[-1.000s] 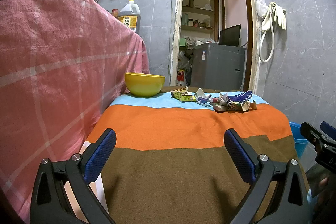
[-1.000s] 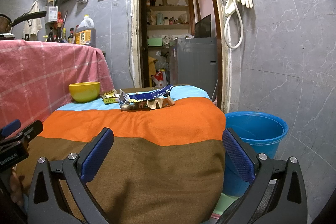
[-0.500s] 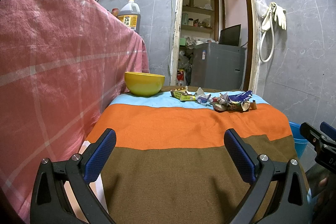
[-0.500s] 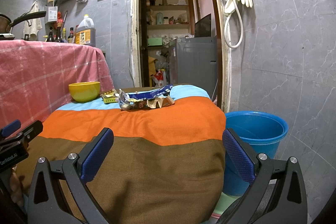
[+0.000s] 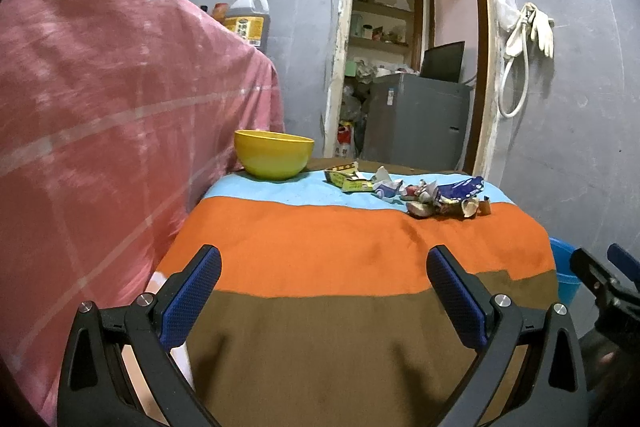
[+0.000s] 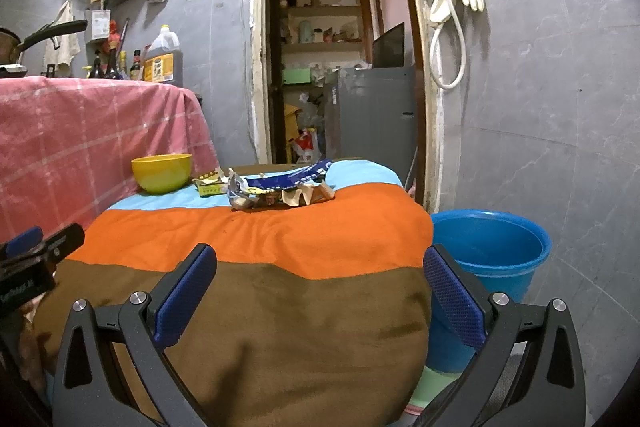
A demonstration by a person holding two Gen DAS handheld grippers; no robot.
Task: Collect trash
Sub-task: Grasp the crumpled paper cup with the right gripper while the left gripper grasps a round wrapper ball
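A pile of crumpled wrappers and paper scraps [image 5: 424, 191] lies at the far end of a table covered in a striped brown, orange and light-blue cloth [image 5: 352, 251]; it also shows in the right wrist view [image 6: 276, 189]. A yellow bowl [image 5: 274, 154] stands left of the pile, also seen in the right wrist view [image 6: 162, 173]. A blue bucket [image 6: 490, 247] stands on the floor right of the table. My left gripper [image 5: 324, 291] is open and empty over the near brown stripe. My right gripper [image 6: 318, 289] is open and empty over the near right corner.
A counter draped in pink checked cloth [image 5: 100, 131] rises along the left, with an oil jug [image 5: 248, 17] on top. An open doorway [image 6: 340, 67] with a grey fridge lies behind the table. Gloves and a hose [image 6: 454, 27] hang on the right wall.
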